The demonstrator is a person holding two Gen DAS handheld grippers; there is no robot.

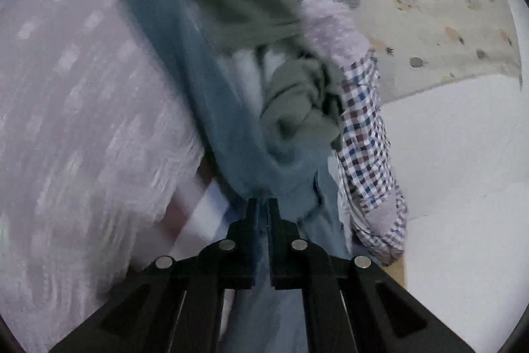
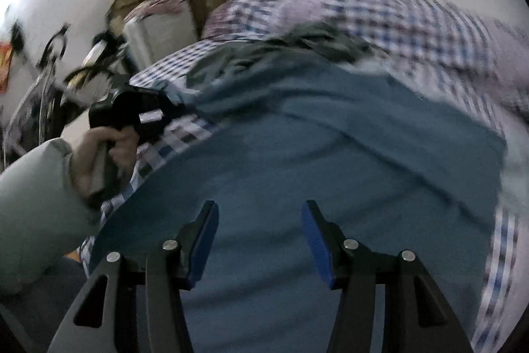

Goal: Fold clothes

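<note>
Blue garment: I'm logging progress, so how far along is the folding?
Nothing looks folded yet. In hand: the left gripper is shut on the blue garment, lifting it; the right gripper is open over it. Left: the olive garment and checked shirt lie bunched.

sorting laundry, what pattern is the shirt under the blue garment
Checked: white with blue and dark red squares on the shirt, clearest in the left wrist view.

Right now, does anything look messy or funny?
Yes. The clothes are tangled: a crumpled grey-green garment sits bunched between the blue garment and the checked shirt, while the left gripper pinches the blue one.
</note>
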